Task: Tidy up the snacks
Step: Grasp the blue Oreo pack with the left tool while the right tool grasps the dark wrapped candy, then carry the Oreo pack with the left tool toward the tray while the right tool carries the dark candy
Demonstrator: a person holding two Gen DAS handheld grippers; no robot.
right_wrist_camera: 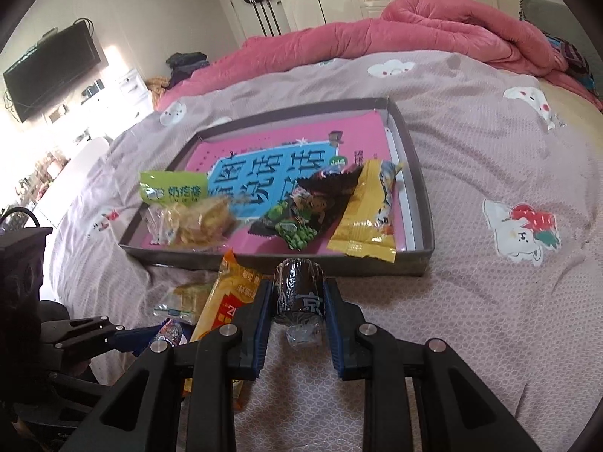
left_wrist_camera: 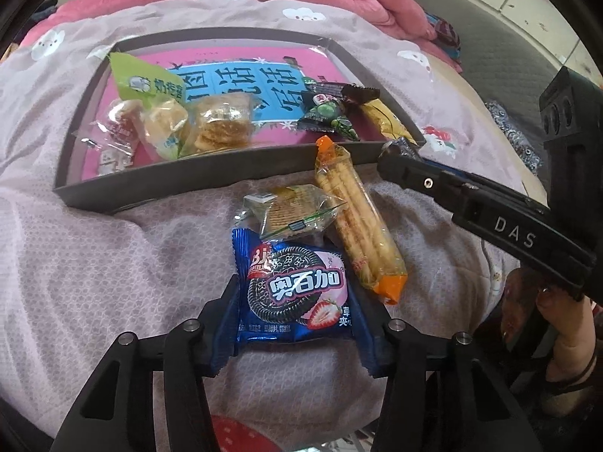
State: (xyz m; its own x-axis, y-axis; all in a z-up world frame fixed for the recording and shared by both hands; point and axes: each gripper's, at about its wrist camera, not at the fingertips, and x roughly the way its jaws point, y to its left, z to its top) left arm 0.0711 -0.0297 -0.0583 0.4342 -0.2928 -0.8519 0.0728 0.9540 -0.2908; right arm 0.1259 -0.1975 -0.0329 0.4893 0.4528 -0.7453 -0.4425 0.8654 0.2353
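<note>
On the lilac patterned bedspread [left_wrist_camera: 113, 263], the left tongs [left_wrist_camera: 297, 301] are closed on a blue cookie packet with a strawberry print [left_wrist_camera: 297, 293]. Just beside it lie a clear cracker packet [left_wrist_camera: 290, 211] and a long orange-ended packet of biscuit sticks [left_wrist_camera: 358, 226]. Beyond them sits the shallow grey cardboard tray [right_wrist_camera: 418, 184] holding other snacks. The right tongs [right_wrist_camera: 297, 301] grip a small dark foil-wrapped roll [right_wrist_camera: 297, 286], near the tray's front wall.

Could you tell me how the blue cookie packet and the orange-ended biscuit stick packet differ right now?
The blue cookie packet is squarish, opaque and gripped by the left tongs. The biscuit stick packet is long, clear-sided and lies free, one end propped on the tray rim. Both remain outside the tray.
</note>
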